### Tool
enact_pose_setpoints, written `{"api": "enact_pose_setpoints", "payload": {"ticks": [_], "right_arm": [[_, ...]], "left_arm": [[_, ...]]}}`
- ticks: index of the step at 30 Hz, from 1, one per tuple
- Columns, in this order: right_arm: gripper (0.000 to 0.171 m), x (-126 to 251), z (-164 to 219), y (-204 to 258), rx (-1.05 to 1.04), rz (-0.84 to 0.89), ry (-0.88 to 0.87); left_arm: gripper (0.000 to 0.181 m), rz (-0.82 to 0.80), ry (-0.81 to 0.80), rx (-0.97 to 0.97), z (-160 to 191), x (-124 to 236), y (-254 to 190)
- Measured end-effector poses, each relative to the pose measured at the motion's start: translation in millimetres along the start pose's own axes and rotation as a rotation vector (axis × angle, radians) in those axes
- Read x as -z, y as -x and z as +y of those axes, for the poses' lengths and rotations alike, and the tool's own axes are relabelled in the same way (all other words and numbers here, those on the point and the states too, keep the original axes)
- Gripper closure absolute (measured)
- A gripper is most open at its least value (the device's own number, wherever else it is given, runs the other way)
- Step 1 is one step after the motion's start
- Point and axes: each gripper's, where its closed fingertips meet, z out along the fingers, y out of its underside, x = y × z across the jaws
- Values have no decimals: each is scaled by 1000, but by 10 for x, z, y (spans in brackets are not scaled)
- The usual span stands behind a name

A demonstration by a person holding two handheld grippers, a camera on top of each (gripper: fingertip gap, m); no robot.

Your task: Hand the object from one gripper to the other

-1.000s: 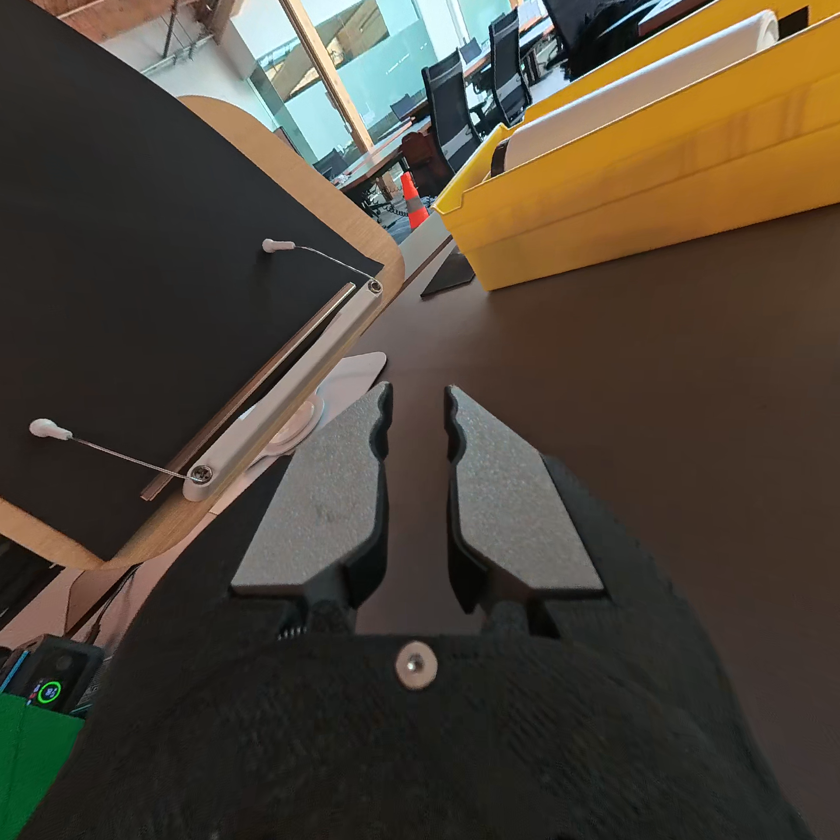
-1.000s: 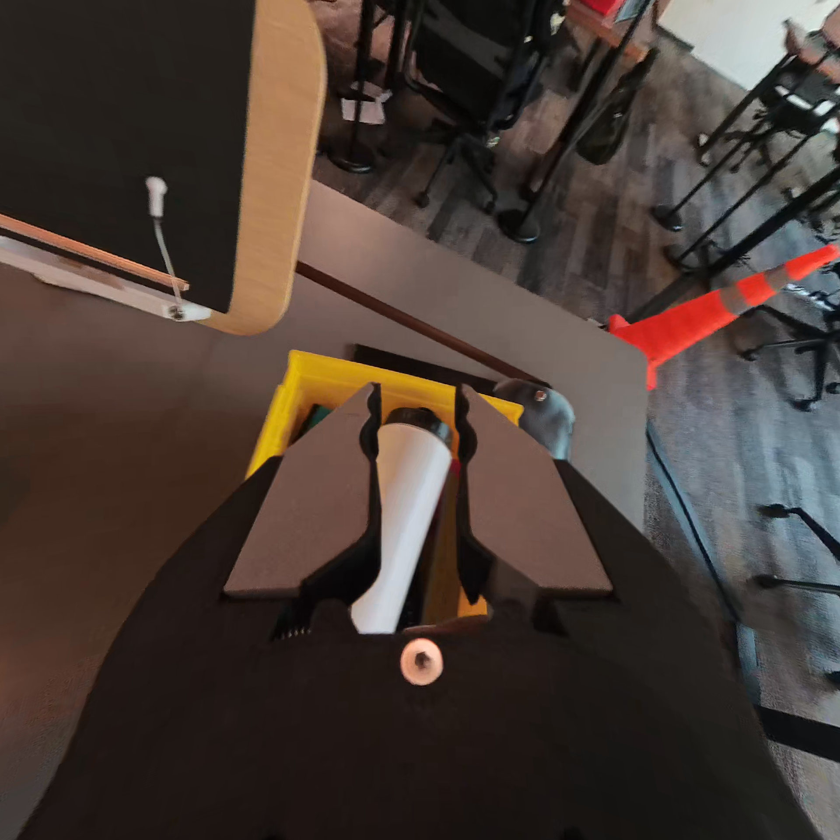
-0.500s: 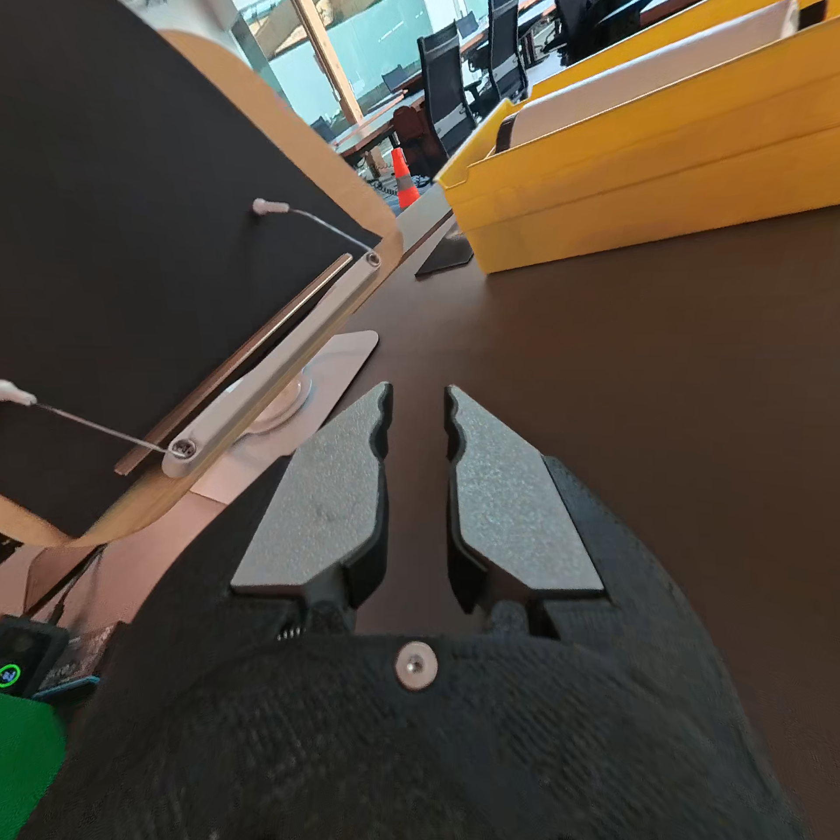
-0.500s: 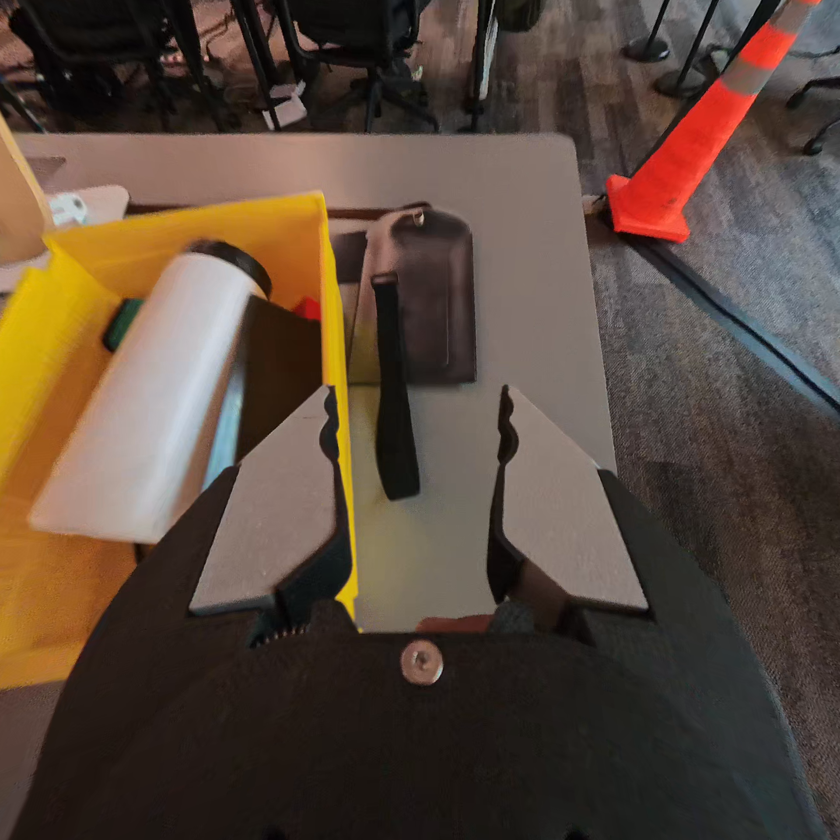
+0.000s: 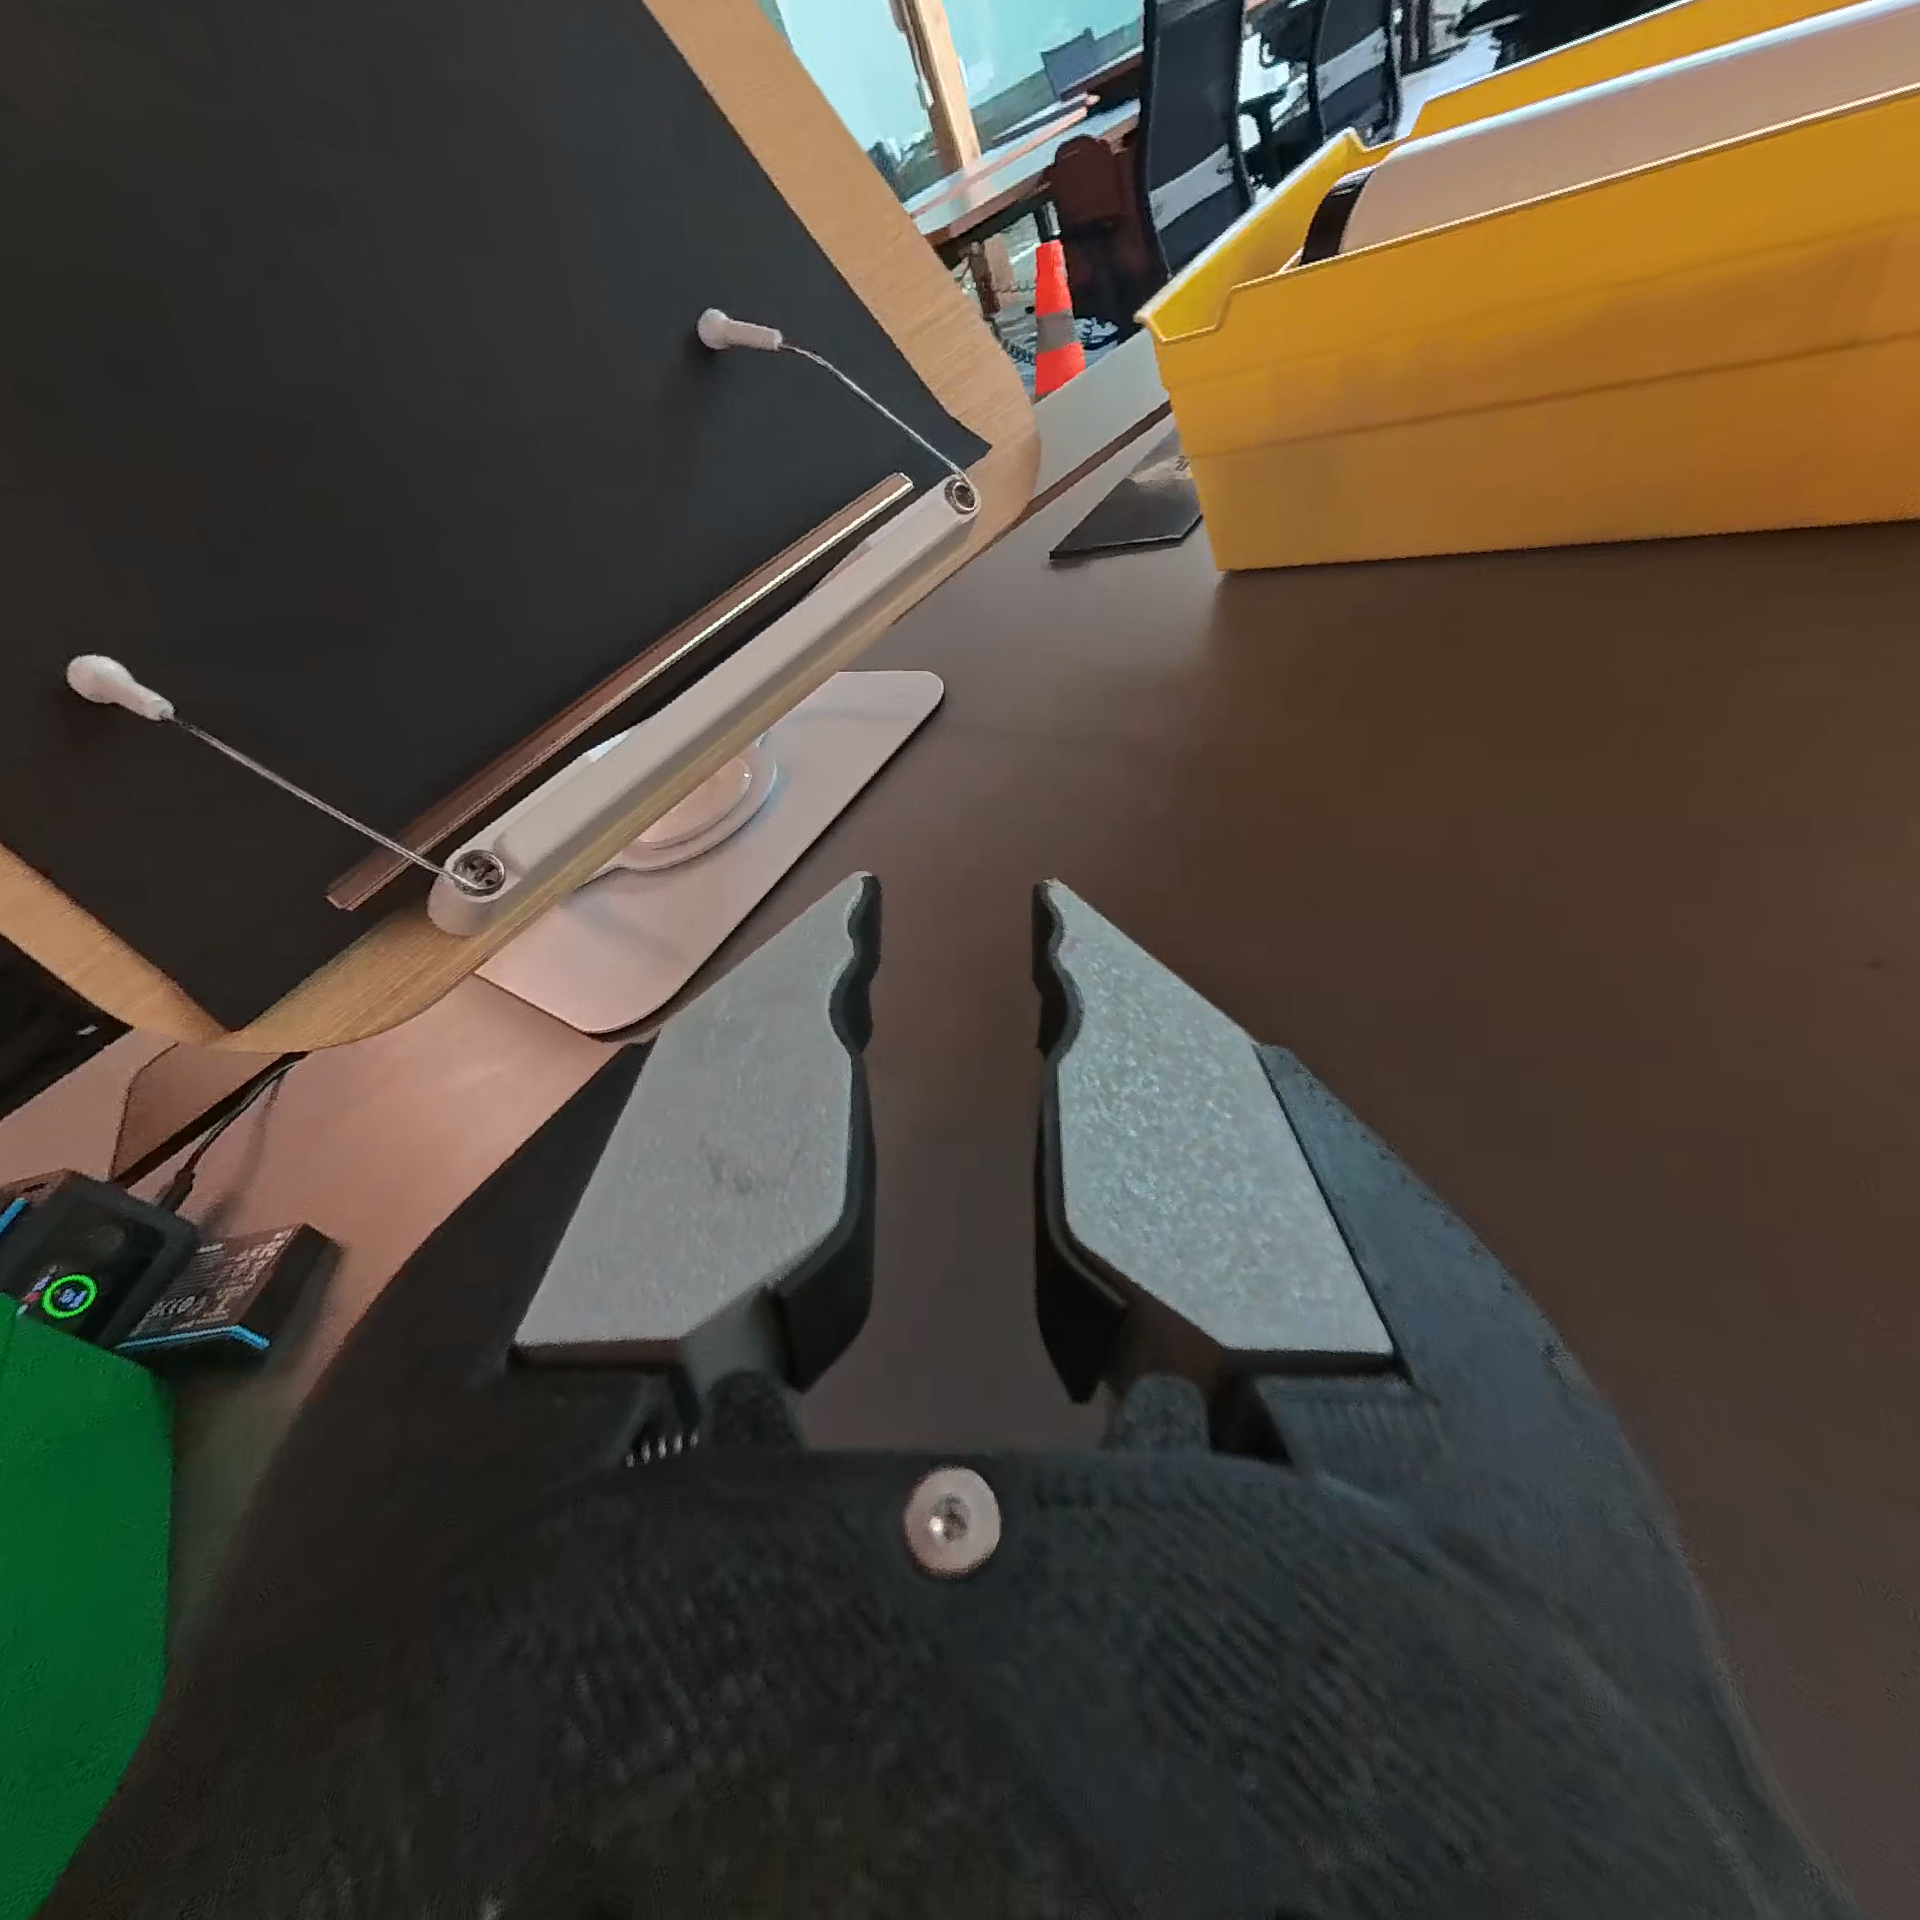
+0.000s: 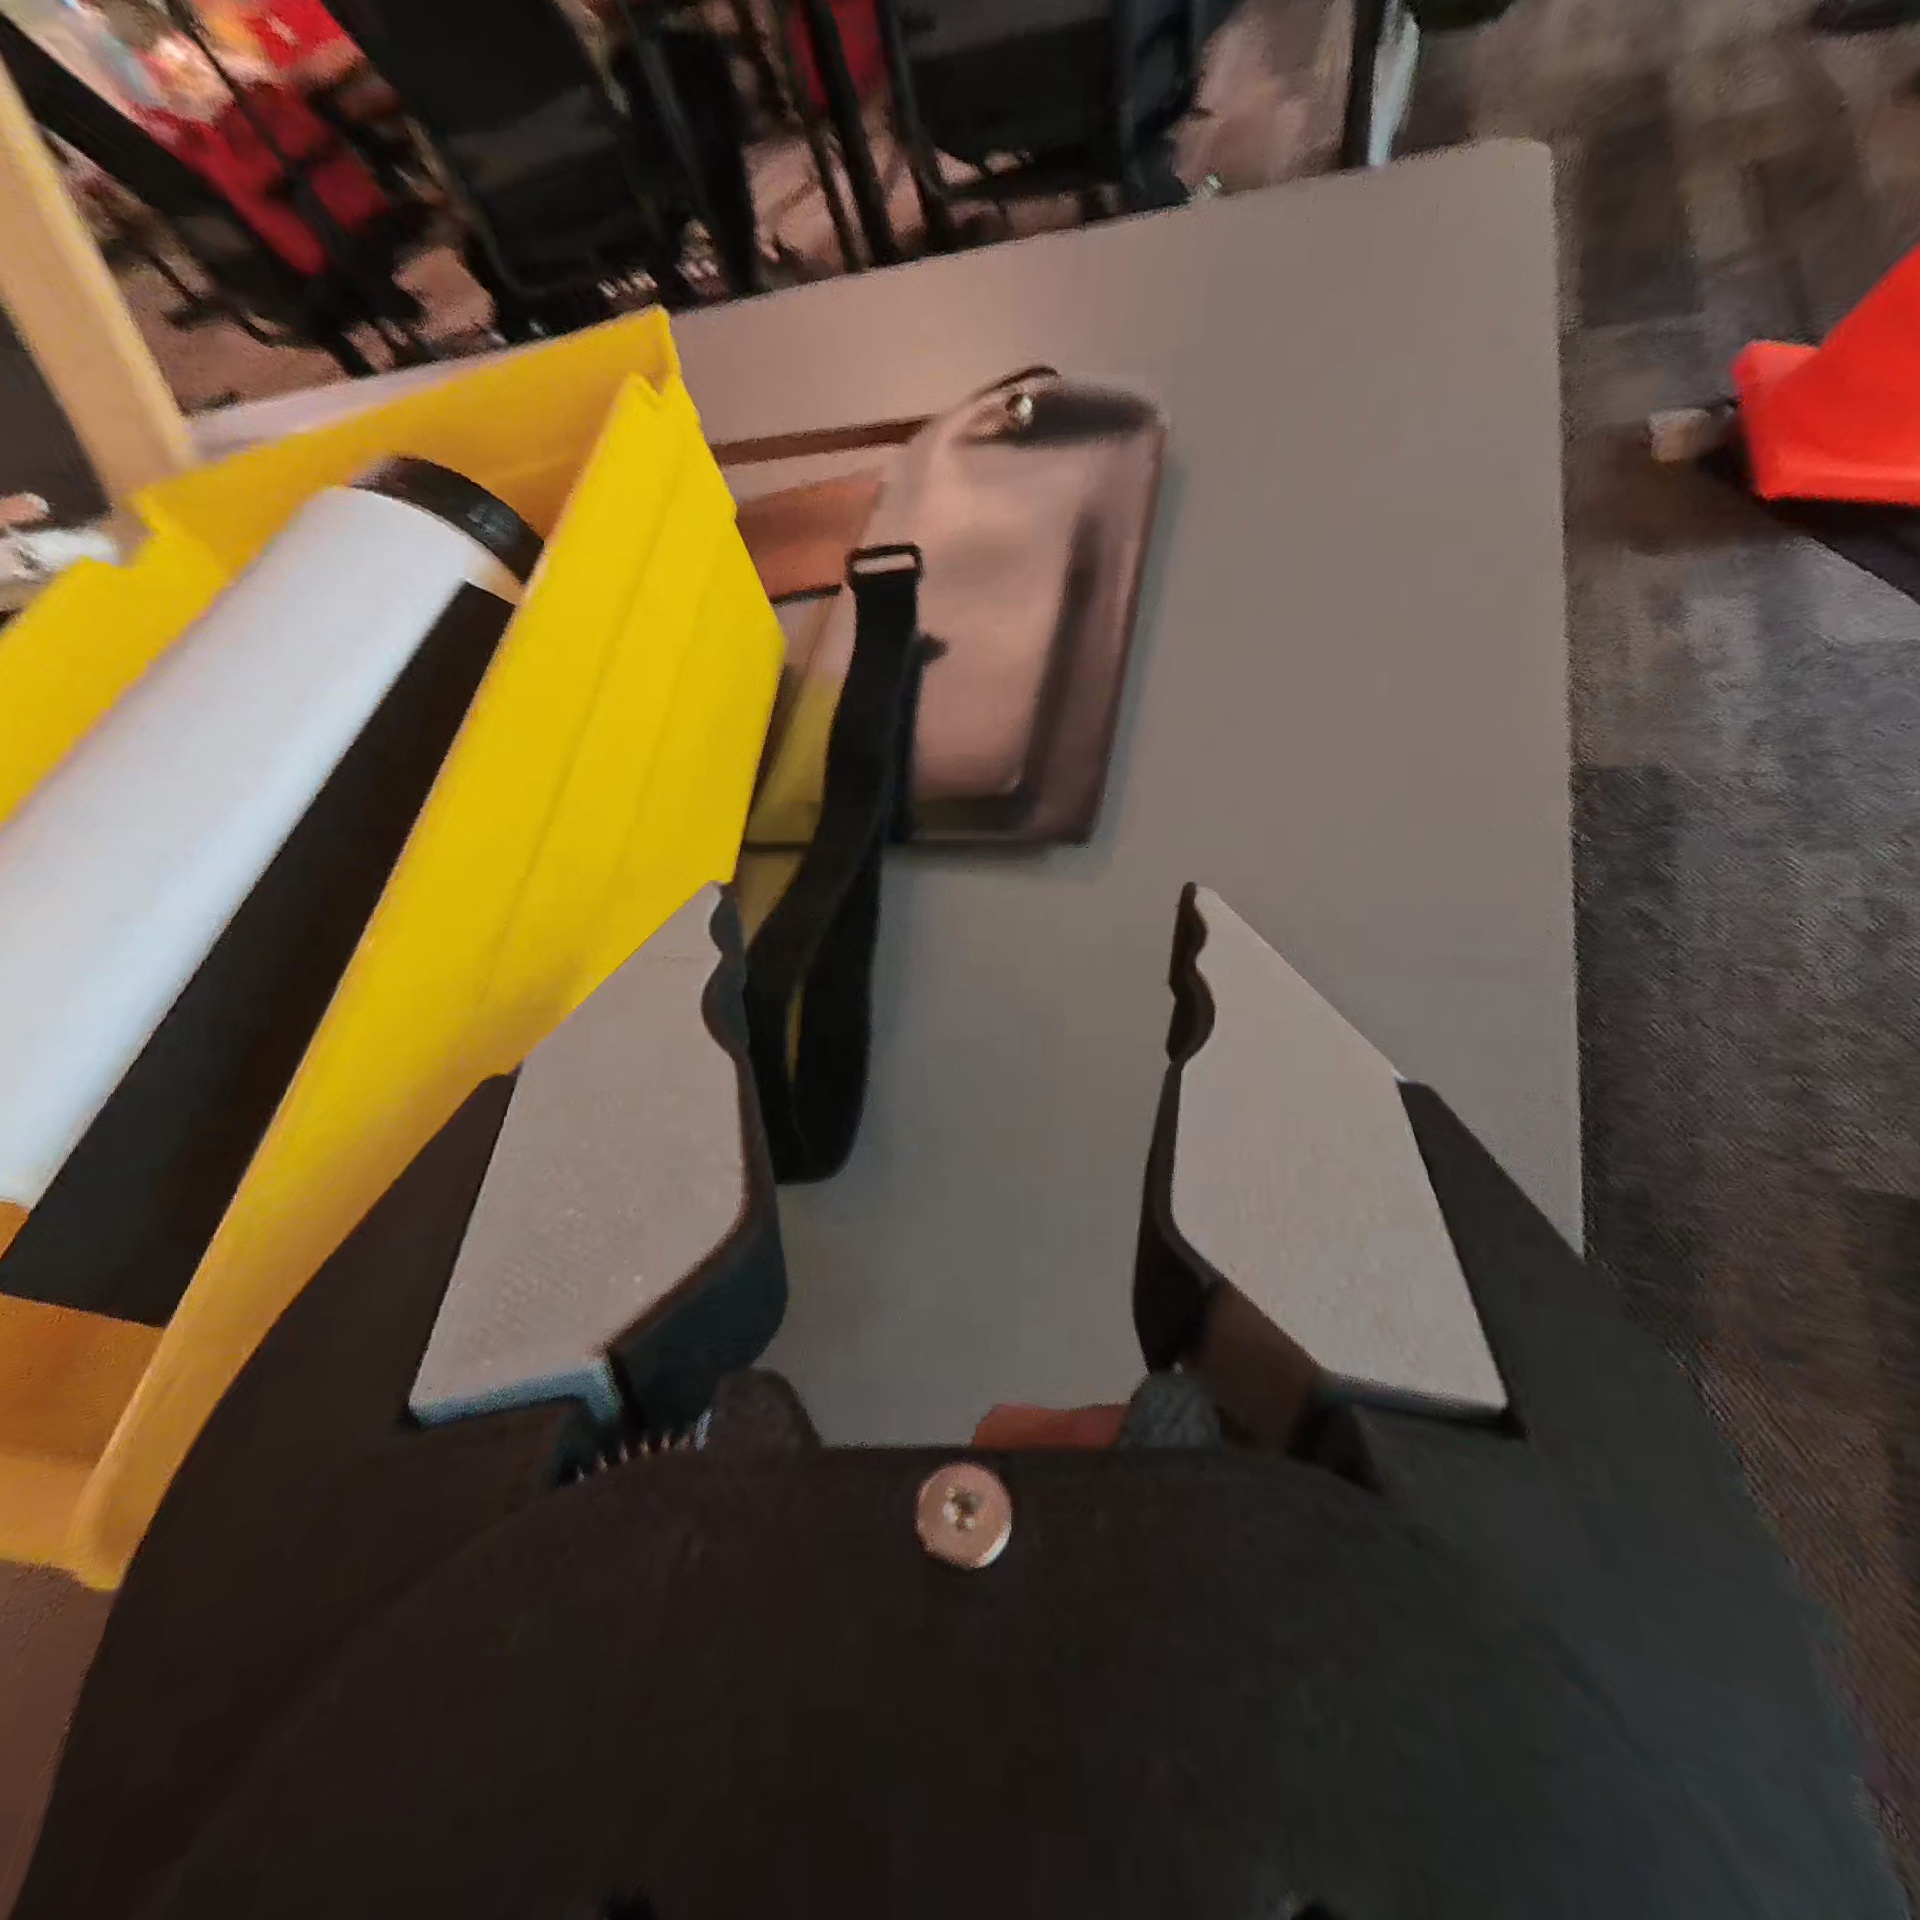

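A: Both tools are gaping empty: left tool (image 5: 954, 914) narrowly, right tool (image 6: 954, 914) widely, over the desk (image 6: 1351, 520).

B: Ahead, slightly left of the right one, the black strap (image 6: 831, 883) is lying — probably light, floppy; pinching its near looped end seems best.

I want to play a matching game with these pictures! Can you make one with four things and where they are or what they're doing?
Things:
1. white roll
2. black strap
3. orange cone
4. right gripper

Places or states:
A. on the floor past the table
B. open, holding nothing
C. lying inside the yellow bin
D. on the table beside the bin

Pairs: 1-C, 2-D, 3-A, 4-B
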Motion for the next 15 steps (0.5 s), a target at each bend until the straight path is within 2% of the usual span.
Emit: {"api": "enact_pose_setpoints", "payload": {"ticks": [3, 7, 8, 9, 11, 13, 15], "right_arm": [[85, -129, 95, -23, 25, 0, 68], [86, -382, 273, 291, 49, -130, 174], [96, -433, 371, 419, 60, -178, 232], [117, -475, 457, 482, 86, -189, 286], [139, -514, 521, 521, 162, -165, 324], [150, -531, 525, 478, 215, -108, 328], [152, -489, 523, 394, 267, -50, 350]], "left_arm": [[156, -21, 6, 7, -18, -24, -24], [157, -20, 6, 13, -76, -106, -126], [157, -12, 18, 5, -76, -133, -168], [157, -4, 33, -10, -70, -163, -214], [157, 8, 62, -46, -51, -218, -292], [157, 21, 77, -61, -47, -258, -350], [158, 28, 81, -54, -50, -278, -367]]}}
